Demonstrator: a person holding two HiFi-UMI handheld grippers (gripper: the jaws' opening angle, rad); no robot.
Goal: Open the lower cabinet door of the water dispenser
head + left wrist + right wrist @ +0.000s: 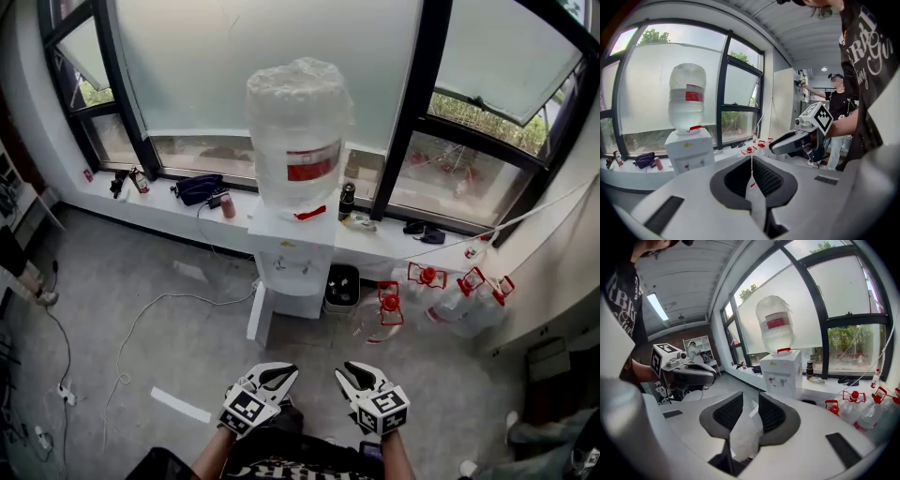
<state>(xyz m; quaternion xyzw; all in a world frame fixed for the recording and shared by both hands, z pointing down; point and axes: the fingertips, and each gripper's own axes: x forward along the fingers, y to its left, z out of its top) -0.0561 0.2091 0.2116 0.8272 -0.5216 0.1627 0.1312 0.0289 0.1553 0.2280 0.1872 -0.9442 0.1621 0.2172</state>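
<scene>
Lower cabinet door (259, 317) of the water dispenser (292, 258) appears to be the white panel that juts out from the unit's lower left edge, at an angle to the front and not flush with it, though the head view is too small to be sure. The white dispenser stands on the grey floor (187, 356) against the windowsill (159, 208), between two dark window posts, with a large clear bottle (298, 131) bearing a red label upended on top. Just beside its right foot sits a black bin (342, 286), and further right several clear jugs with red caps (469, 298) lie grouped on the floor. A dark bag (199, 187) rests on the sill to the left, and a dark flask (347, 200) on the sill to the right. Both tools are well apart from the dispenser, low in the head view and side by side, pointing toward it. The left gripper (286, 375) has its ribbed pads drawn together to a thin seam with nothing between them. The right gripper (349, 375) has its jaws a narrow way apart and carries nothing; only floor shows through the gap. A white strip (180, 405) and a loose cable (141, 323) lie on the floor to the left.
</scene>
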